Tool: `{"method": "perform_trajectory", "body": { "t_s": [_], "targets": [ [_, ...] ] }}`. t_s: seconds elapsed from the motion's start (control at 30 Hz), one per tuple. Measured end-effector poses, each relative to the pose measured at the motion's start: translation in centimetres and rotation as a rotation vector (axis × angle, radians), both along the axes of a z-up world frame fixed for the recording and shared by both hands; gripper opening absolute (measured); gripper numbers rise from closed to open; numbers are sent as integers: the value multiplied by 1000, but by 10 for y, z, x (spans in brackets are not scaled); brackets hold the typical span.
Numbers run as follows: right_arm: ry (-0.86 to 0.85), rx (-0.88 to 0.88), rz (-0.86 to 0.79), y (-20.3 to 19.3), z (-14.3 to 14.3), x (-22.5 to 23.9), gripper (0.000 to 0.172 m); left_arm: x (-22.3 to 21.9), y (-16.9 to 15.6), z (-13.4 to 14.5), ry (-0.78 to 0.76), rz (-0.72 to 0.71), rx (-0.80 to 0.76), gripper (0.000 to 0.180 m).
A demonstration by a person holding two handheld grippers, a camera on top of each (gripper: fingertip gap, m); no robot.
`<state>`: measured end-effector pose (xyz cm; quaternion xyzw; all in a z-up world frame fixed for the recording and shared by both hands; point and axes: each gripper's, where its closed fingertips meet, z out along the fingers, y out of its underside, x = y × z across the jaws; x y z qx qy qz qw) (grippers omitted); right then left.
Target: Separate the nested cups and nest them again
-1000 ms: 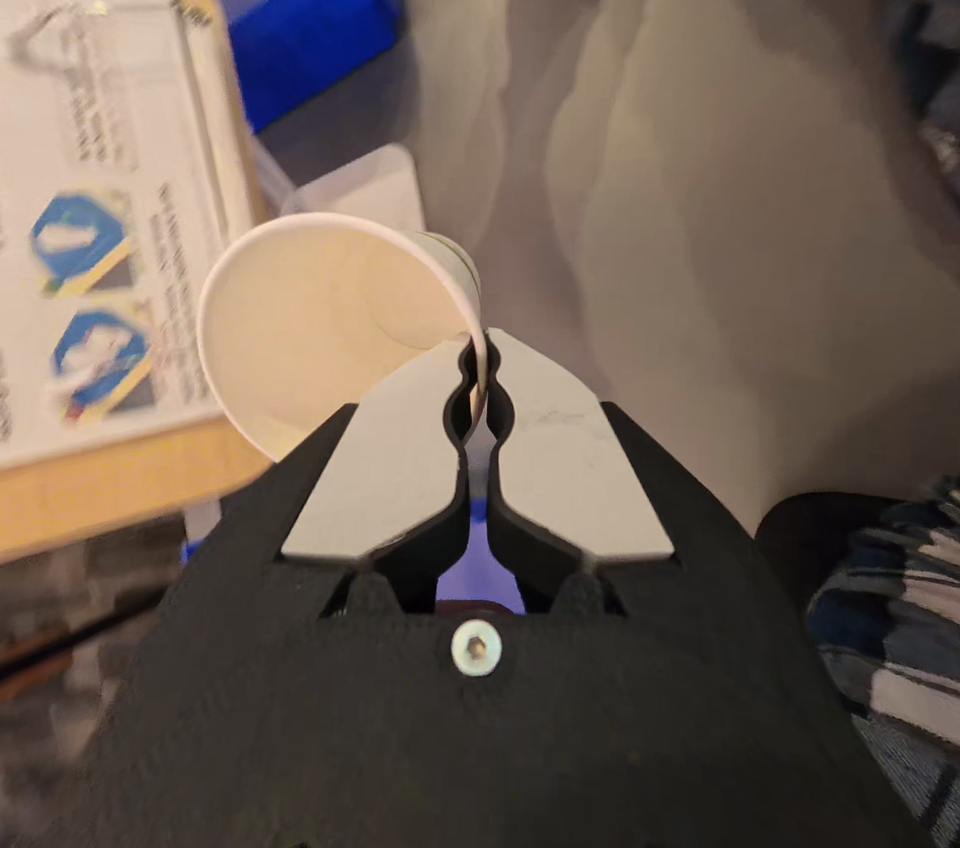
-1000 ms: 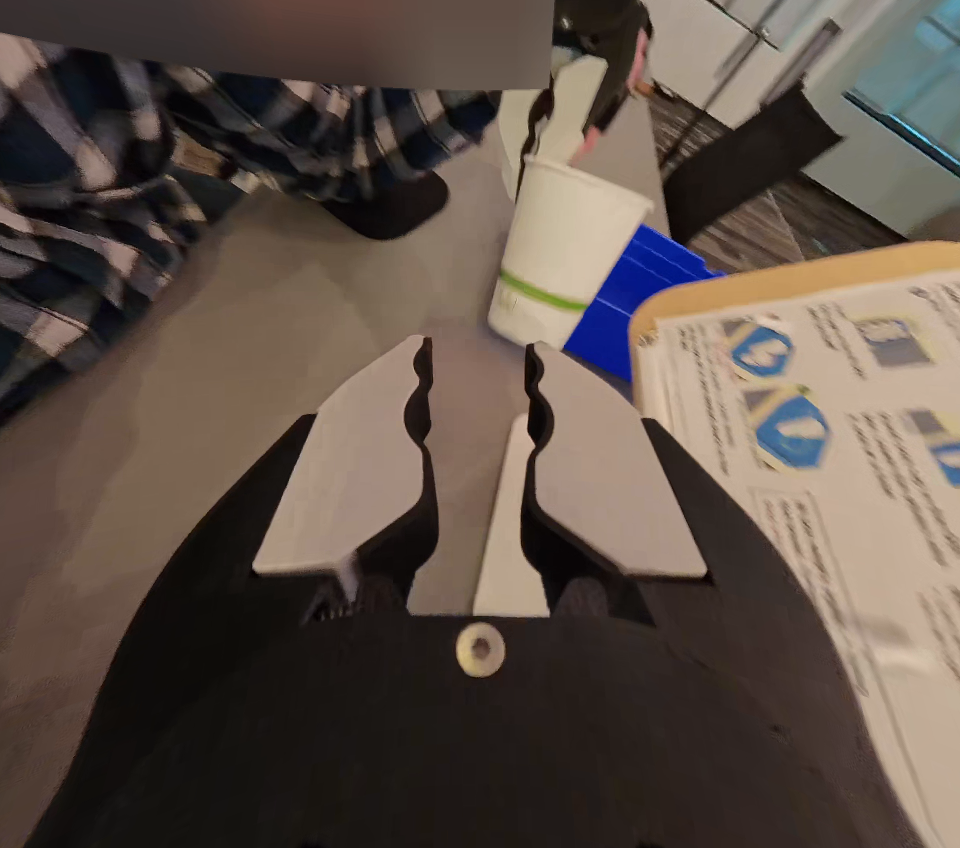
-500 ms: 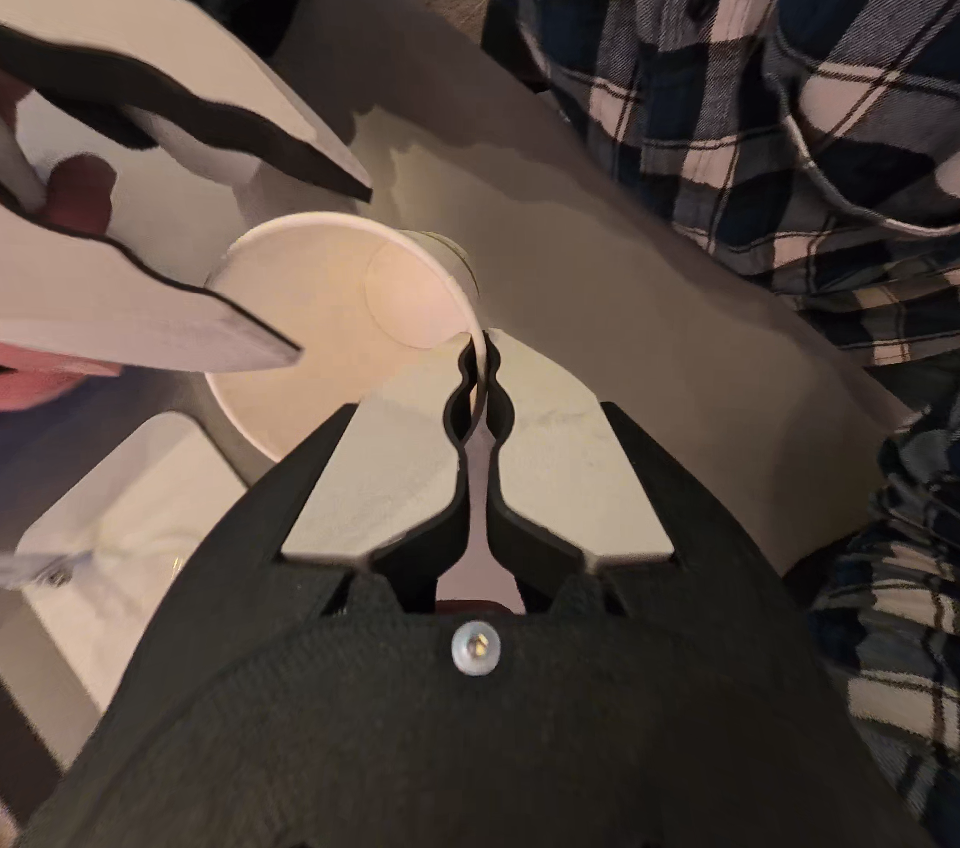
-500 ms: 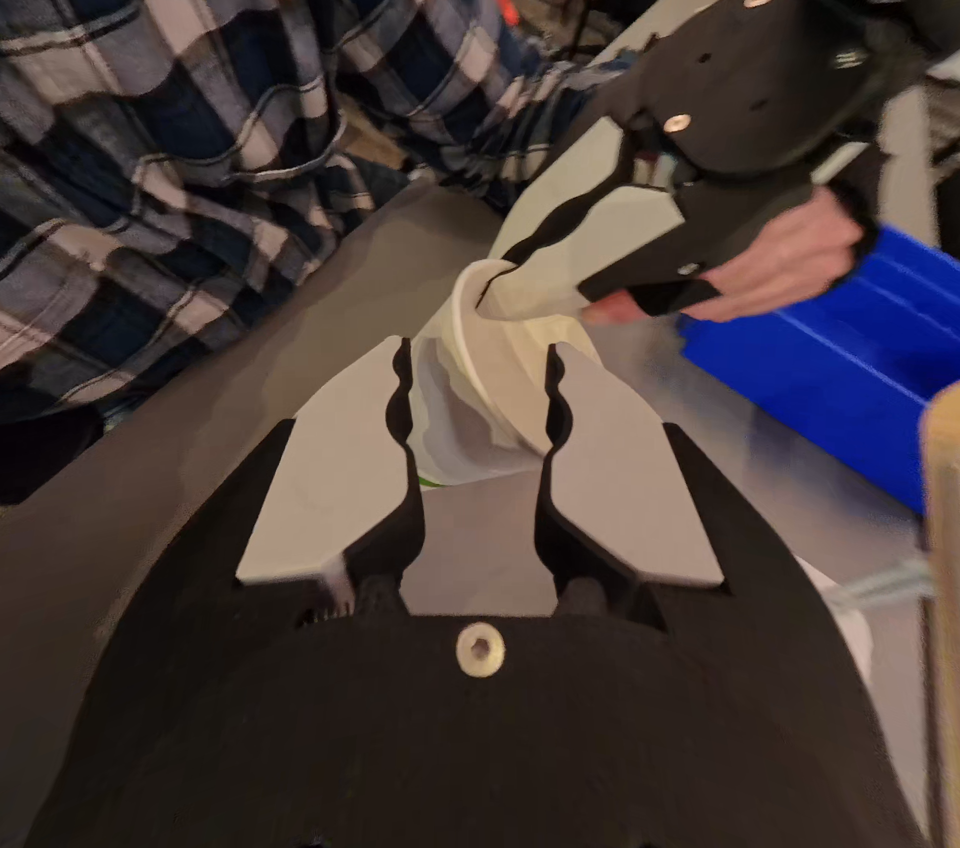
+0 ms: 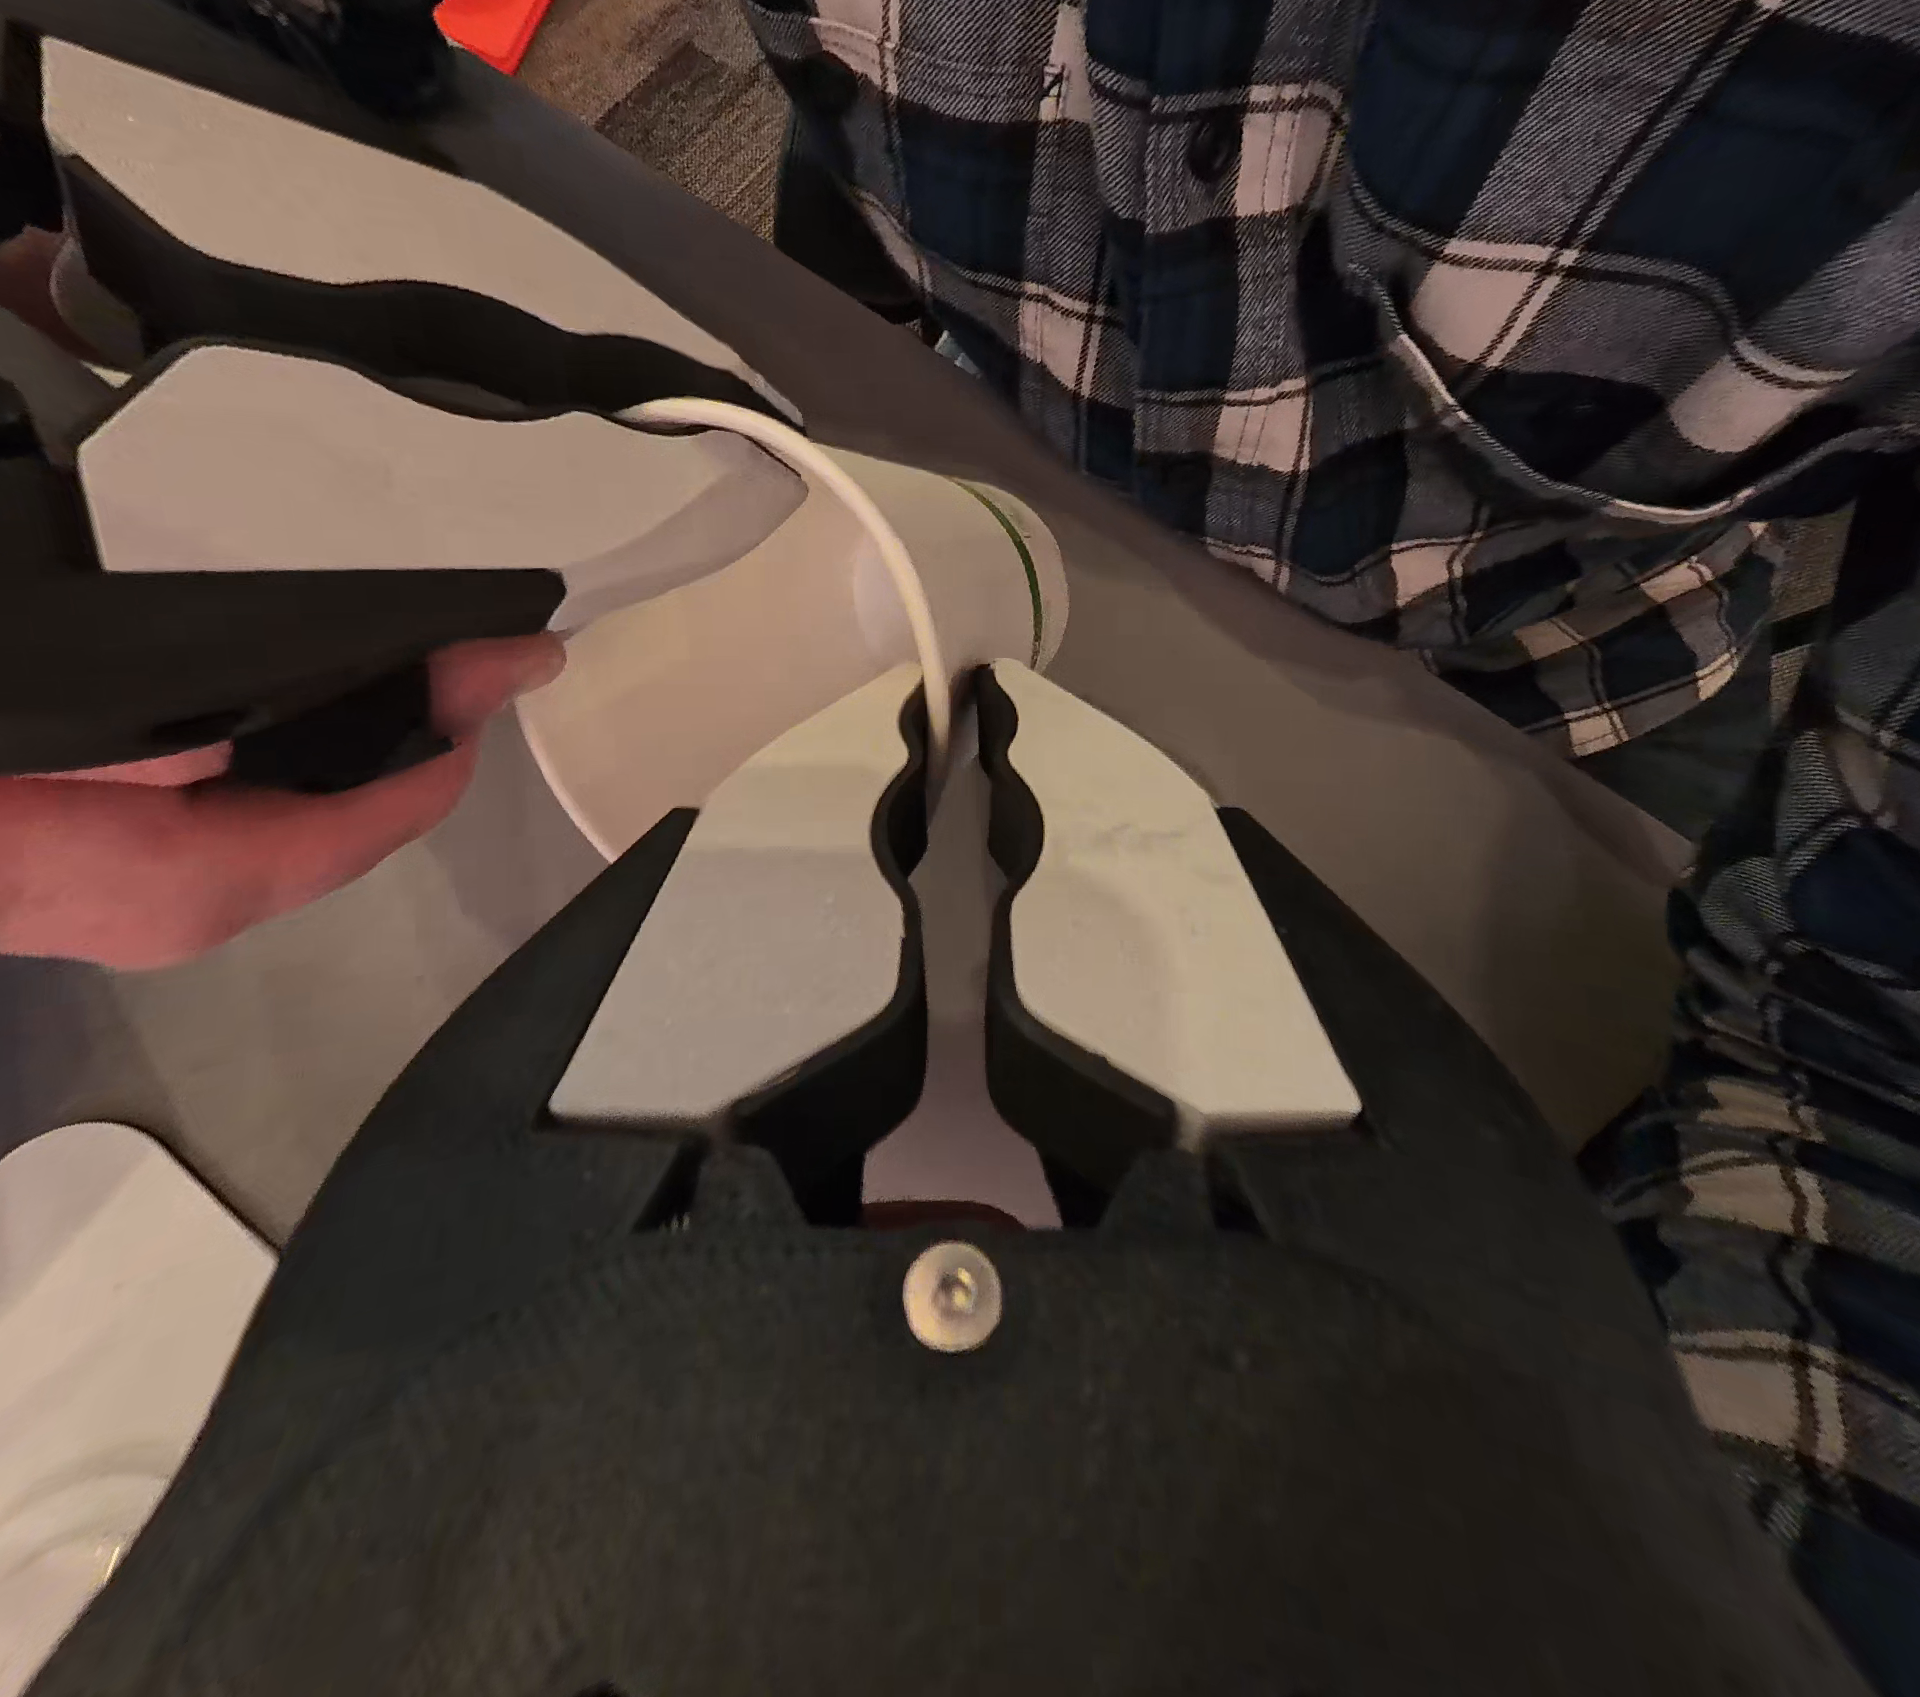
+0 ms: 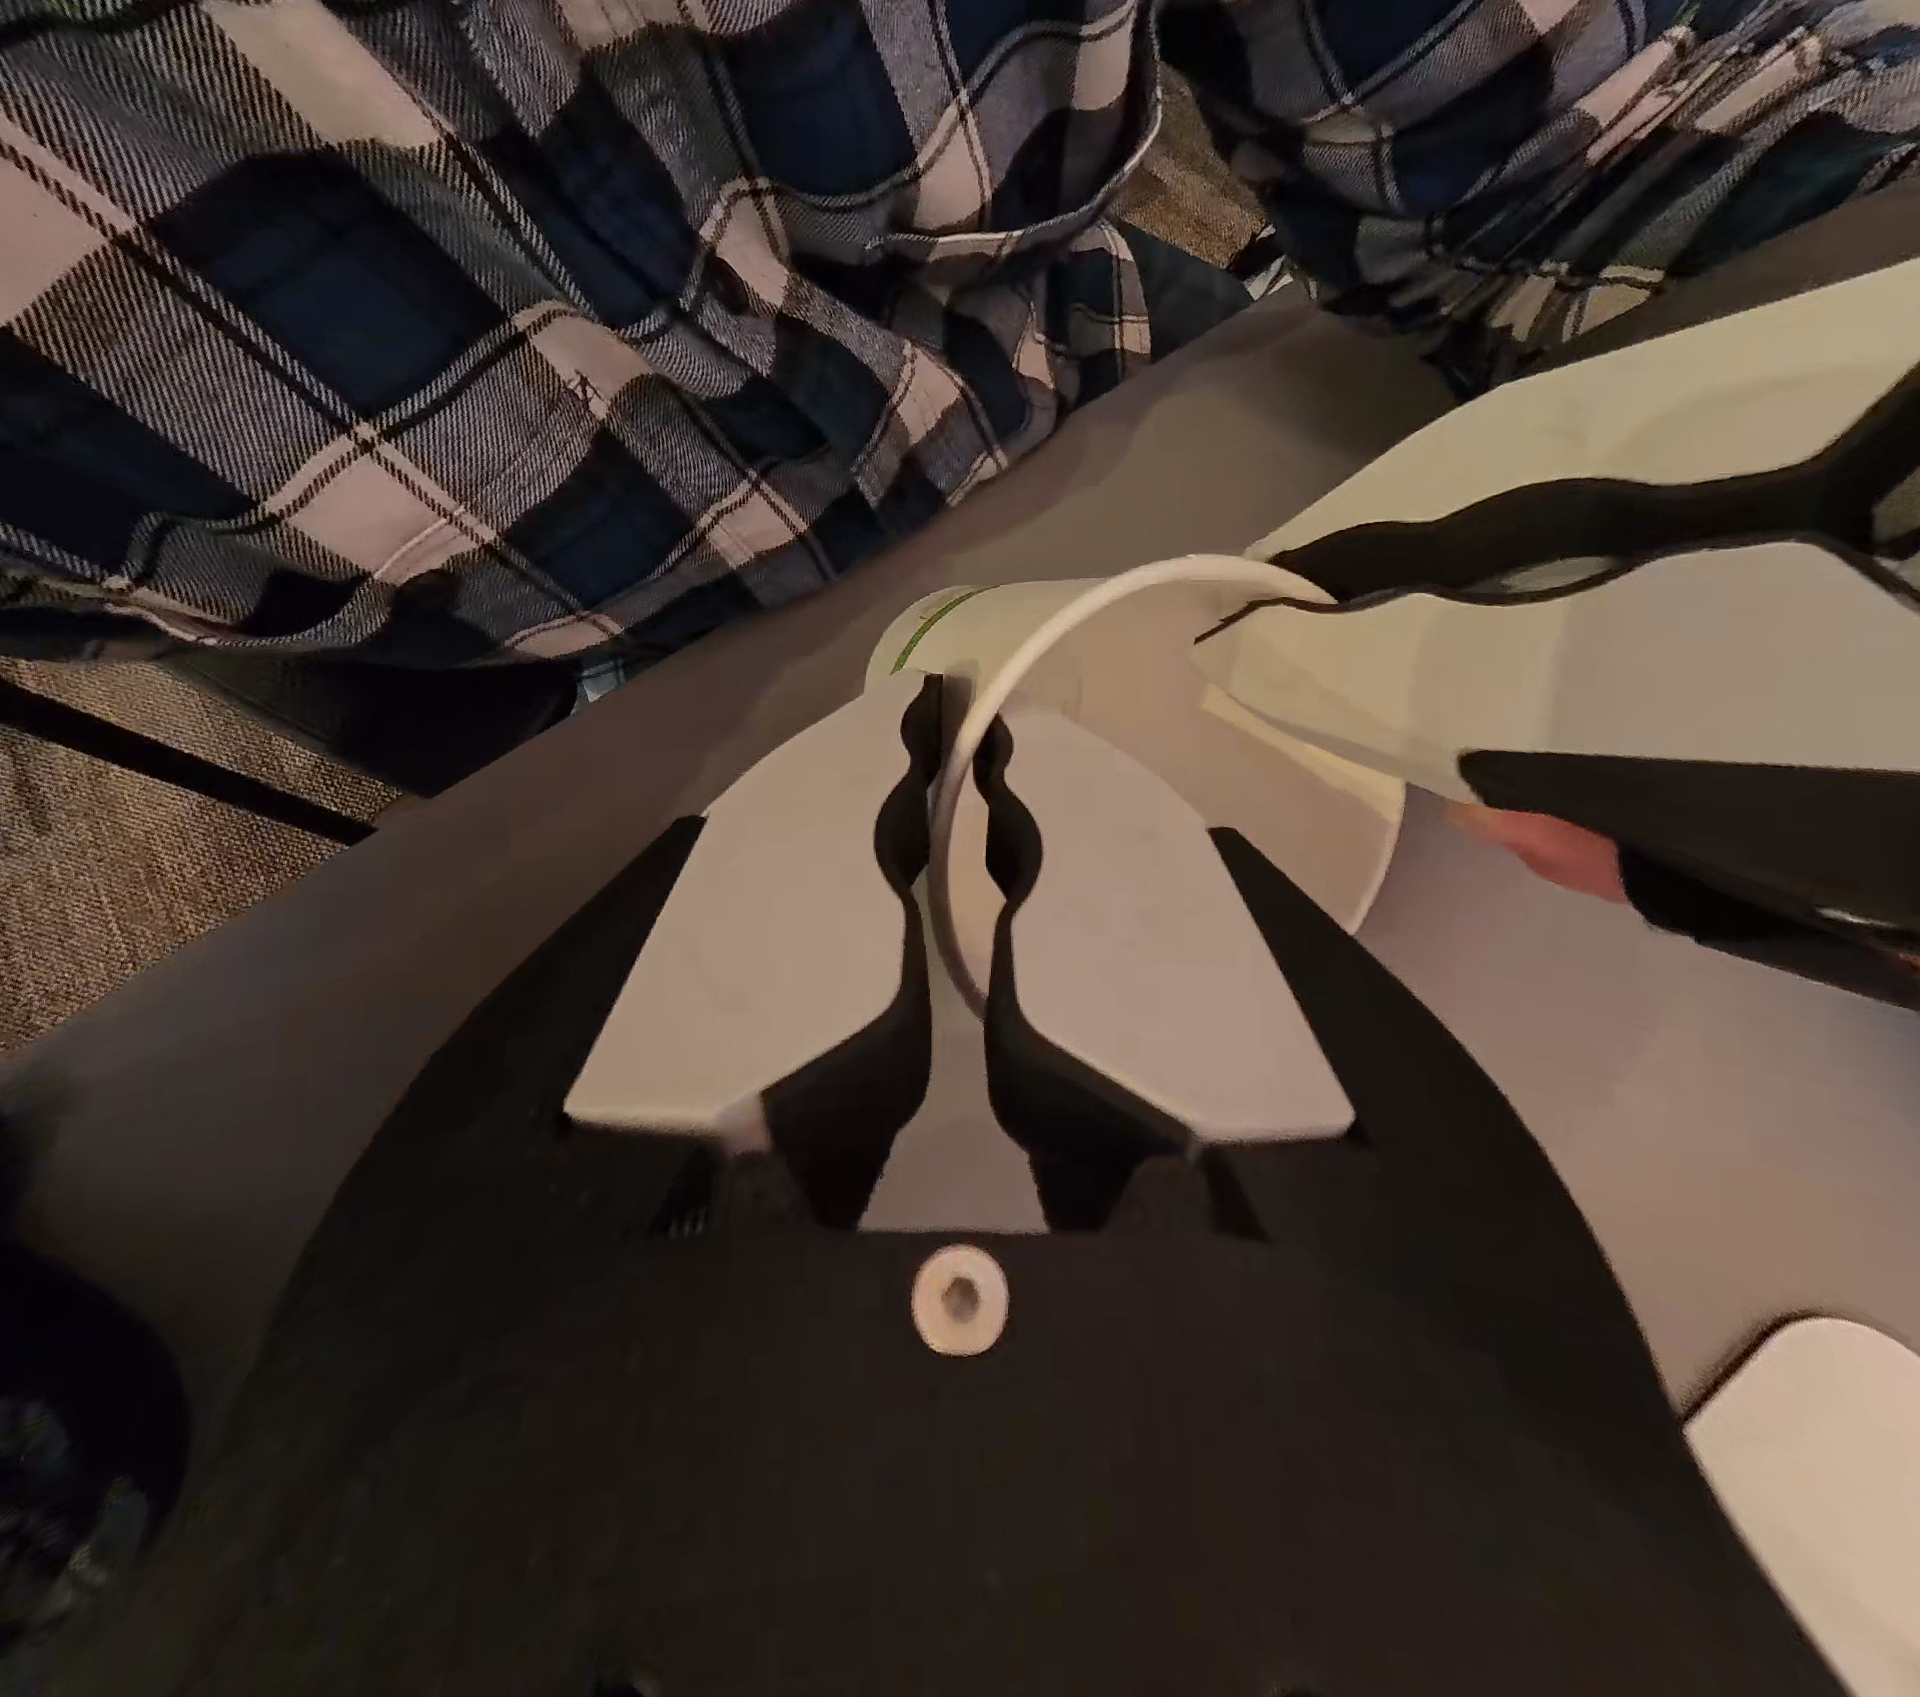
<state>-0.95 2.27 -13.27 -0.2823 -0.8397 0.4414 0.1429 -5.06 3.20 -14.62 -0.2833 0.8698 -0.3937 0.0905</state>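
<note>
Left wrist view: my left gripper (image 5: 961, 691) pinches the white paper cup's (image 5: 977, 567) rim, held above the grey table (image 5: 1299, 712); my right gripper (image 6: 961, 712) clamps the opposite rim, seemingly the same cup.

Likely an office or lab: grey table (image 5: 1299, 712), carpeted floor (image 6: 156, 899) (an orange cone (image 5: 509, 0) stands there).

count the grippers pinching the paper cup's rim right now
2. The left gripper clamps one side of the white paper cup rim; the right gripper clamps the opposite side. Whether a second cup is nested inside cannot be told.
</note>
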Motion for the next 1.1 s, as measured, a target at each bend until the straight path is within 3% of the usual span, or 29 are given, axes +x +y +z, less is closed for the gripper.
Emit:
{"method": "perform_trajectory", "body": {
  "t_s": [0.1,0.2,0.23,0.33,0.43,0.57,0.67,0.8,0.93,1.1],
  "targets": [
    [3,30,-19,5,3,5,4,9,12,12,-85,92,39,17],
    [32,71,-69,18,16,13,3,13,40,32,-192,259,122,66],
    [41,92,-95,23,22,18,3,10,51,41,-236,308,150,70],
    [76,194,-194,44,45,38,3,-2,72,77,-374,414,155,65],
    [221,300,-367,69,91,63,3,-16,92,102,-473,520,225,63],
    [505,496,-838,134,172,110,3,-27,110,123,-557,627,304,55],
    [557,687,-1223,185,205,168,3,-31,124,130,-584,698,357,43],
    [284,858,-1457,221,182,221,3,-39,153,125,-535,827,484,40],
    [11,822,-1497,243,136,241,4,-46,169,117,-480,889,549,39],
    [-168,764,-1487,263,94,245,4,-46,174,109,-442,898,585,39]
  ]
}}
